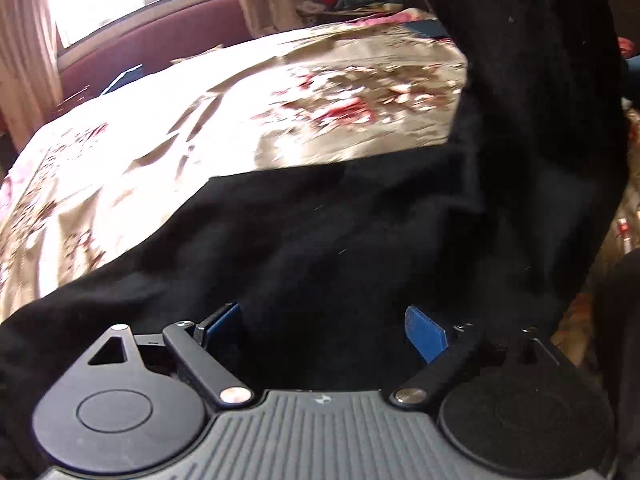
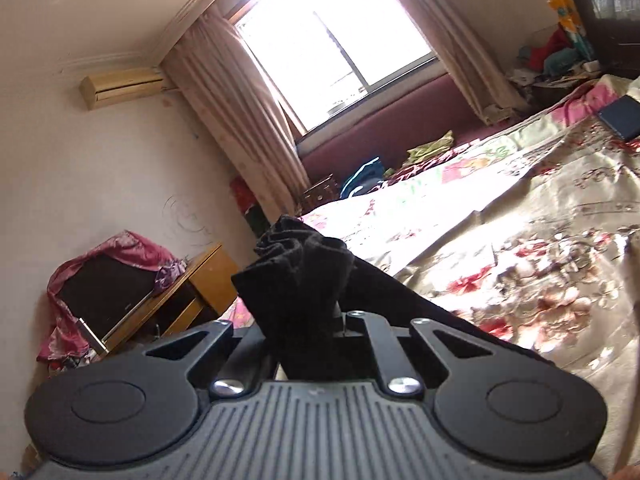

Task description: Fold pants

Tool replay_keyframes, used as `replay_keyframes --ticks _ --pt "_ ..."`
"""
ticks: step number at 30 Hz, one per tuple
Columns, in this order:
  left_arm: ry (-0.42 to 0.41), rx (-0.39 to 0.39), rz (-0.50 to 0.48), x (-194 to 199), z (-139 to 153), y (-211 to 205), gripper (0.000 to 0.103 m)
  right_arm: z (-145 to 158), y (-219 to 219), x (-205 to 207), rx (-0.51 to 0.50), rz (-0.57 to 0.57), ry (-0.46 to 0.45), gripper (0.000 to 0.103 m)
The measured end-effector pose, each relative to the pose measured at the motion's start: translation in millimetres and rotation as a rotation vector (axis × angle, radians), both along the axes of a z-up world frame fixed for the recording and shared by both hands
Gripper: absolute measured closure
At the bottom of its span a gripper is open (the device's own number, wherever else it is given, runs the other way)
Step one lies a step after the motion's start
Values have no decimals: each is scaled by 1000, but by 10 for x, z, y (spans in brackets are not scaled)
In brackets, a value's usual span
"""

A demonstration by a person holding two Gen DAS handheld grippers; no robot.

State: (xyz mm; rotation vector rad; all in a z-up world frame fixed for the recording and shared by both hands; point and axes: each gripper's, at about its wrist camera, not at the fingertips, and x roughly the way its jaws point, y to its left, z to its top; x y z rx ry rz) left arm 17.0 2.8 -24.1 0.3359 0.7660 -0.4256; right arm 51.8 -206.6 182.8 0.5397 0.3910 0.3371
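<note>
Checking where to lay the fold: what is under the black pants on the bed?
The floral bedspread runs under the black pants and shows beyond their edge. Whatever else lies beneath the dark cloth is covered, so it cannot be seen.

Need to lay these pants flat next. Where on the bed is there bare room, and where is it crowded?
Free: the sunlit floral bedspread between the black pants and the maroon window bench. Crowded: the far corner holds a dark flat item, and clothes pile along the bench. The right gripper grips the pants; the left gripper is open above them.
</note>
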Motion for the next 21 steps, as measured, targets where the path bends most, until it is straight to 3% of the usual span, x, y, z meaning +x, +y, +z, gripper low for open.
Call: replay_keyframes --ticks 1,4,8,12,16,21 --pt "15 -9 34 -30 -33 190 3 -38 238 99 -3 46 9 97" --pt "65 -161 160 -122 25 749 3 -130 819 298 -19 140 17 97" --pt "28 -290 312 -316 209 1394 3 -465 1481 568 -111 248 107 97" --pt "-45 -250 377 -503 287 1712 3 -939 2060 599 -262 298 167 97" --pt "-40 -251 429 -634 246 1984 3 -1339 2593 478 -472 345 198 96" --pt "-21 -285 477 -732 139 2203 3 -1446 2866 341 -611 362 138 96"
